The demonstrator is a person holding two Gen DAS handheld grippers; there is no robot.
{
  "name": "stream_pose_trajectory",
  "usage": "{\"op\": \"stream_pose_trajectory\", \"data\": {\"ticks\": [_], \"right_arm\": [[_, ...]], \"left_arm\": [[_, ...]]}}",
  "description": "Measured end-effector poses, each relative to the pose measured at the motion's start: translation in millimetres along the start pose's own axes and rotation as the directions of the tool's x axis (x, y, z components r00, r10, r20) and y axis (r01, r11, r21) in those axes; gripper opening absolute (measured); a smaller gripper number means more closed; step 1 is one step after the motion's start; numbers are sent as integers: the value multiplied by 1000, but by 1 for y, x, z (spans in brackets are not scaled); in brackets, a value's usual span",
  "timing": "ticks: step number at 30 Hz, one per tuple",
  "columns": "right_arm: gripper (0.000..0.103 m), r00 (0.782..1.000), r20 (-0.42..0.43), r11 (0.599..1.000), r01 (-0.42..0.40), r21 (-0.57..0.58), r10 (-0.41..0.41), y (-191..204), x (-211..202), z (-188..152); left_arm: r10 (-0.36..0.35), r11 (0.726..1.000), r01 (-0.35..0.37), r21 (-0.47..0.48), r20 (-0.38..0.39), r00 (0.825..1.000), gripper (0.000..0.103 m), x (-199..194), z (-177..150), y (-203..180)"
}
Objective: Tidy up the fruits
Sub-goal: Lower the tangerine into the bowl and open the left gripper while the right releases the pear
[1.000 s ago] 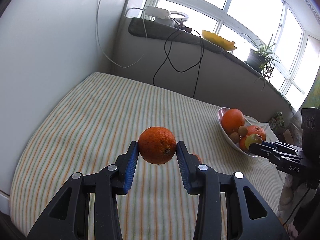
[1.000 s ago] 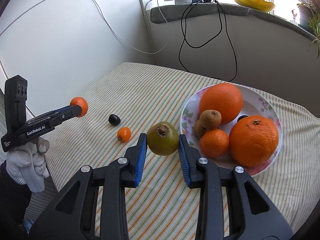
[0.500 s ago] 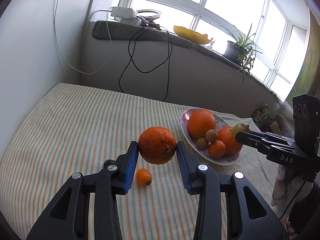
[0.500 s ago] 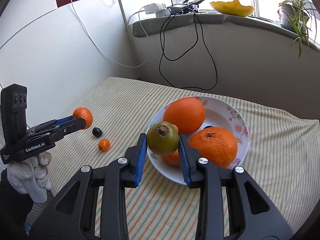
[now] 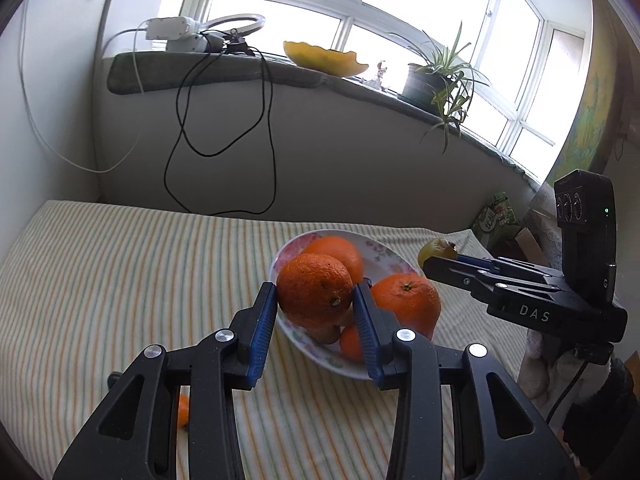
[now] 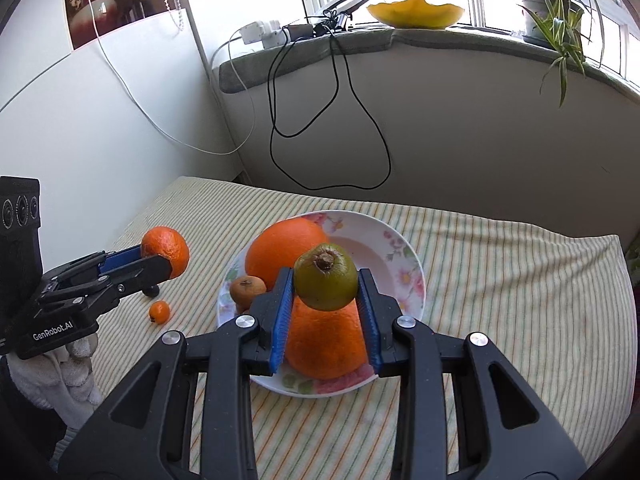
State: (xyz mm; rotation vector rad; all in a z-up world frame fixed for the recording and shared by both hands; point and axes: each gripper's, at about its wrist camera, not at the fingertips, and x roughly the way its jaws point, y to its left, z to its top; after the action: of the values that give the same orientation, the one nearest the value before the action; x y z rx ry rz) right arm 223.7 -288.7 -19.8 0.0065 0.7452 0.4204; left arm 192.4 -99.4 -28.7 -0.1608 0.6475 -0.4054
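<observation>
My left gripper (image 5: 315, 303) is shut on a tangerine (image 5: 314, 295) and holds it in the air just left of the flowered plate (image 5: 384, 246); it also shows in the right wrist view (image 6: 165, 251). My right gripper (image 6: 325, 284) is shut on a green-brown round fruit (image 6: 325, 276) and holds it above the plate (image 6: 404, 252). The plate holds two large oranges (image 6: 286, 252) (image 6: 326, 344), a brown kiwi (image 6: 247, 289) and a small tangerine (image 5: 351, 343). The green fruit shows at the right gripper's tip in the left wrist view (image 5: 437, 249).
A small kumquat (image 6: 159, 312) and a dark fruit (image 6: 152, 290), mostly hidden behind the left gripper, lie on the striped cloth (image 6: 500, 280) left of the plate. Black and white cables (image 6: 332, 128) hang down the back wall from the windowsill. A potted plant (image 5: 436, 80) stands on the sill.
Both grippers have moved toward the plate with their fruits. The left one now holds the tangerine beside the plate's left rim; the right one holds the green fruit over the plate.
</observation>
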Motion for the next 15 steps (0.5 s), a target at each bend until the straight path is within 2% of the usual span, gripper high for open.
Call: {"op": "stream_pose_trajectory", "data": {"ticks": [15], "right_arm": [[32,999,-35,999,24,30,-23,-37,24,9]], "left_arm": [[-60,996,63,55,-54,997,37,49,24,-37]]}}
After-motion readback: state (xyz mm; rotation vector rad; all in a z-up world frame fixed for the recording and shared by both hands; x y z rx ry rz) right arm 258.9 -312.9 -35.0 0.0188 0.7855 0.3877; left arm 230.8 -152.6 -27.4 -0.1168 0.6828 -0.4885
